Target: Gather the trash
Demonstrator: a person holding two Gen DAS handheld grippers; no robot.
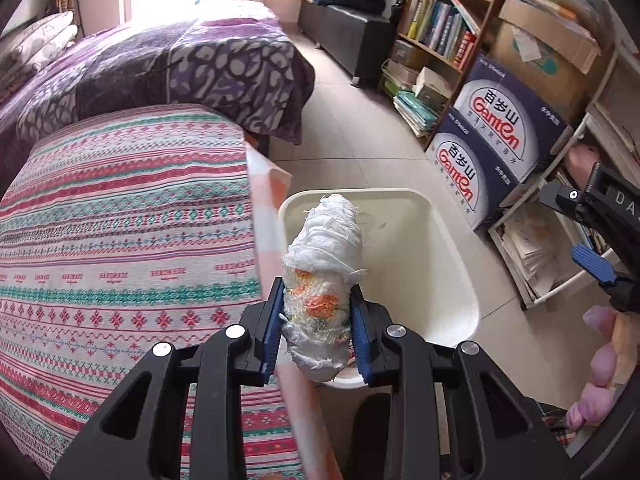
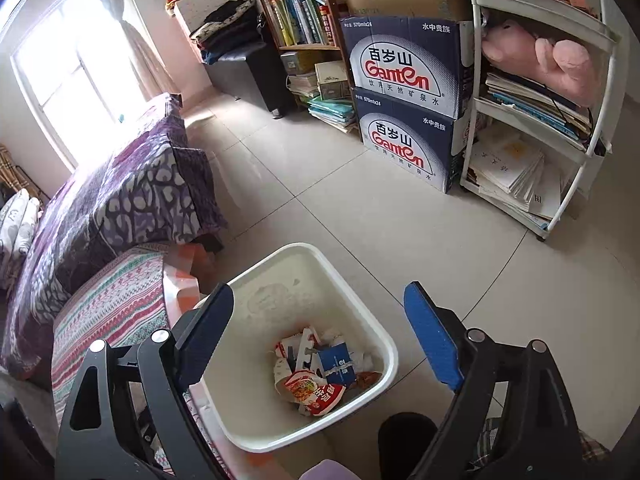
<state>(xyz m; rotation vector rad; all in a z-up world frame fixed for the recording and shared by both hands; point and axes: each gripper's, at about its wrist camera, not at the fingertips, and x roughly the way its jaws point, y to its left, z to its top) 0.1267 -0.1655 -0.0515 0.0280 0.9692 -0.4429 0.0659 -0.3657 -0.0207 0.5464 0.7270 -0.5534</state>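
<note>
L gripper (image 1: 318, 320) clamped on white wad (image 1: 322, 280) w/ orange stains, over near-left corner of cream bin (image 1: 448, 240). R gripper (image 1: 592, 240) at right edge, beside patterned tablecloth (image 1: 120, 240).

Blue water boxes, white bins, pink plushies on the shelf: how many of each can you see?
Blue water boxes: 2, one stacked on the other
White bins: 1
Pink plushies on the shelf: 1
Total: 4

pale tiled floor (image 2: 360, 208) under cream trash bin (image 2: 352, 288), stacked water cartons (image 2: 404, 92)
</note>
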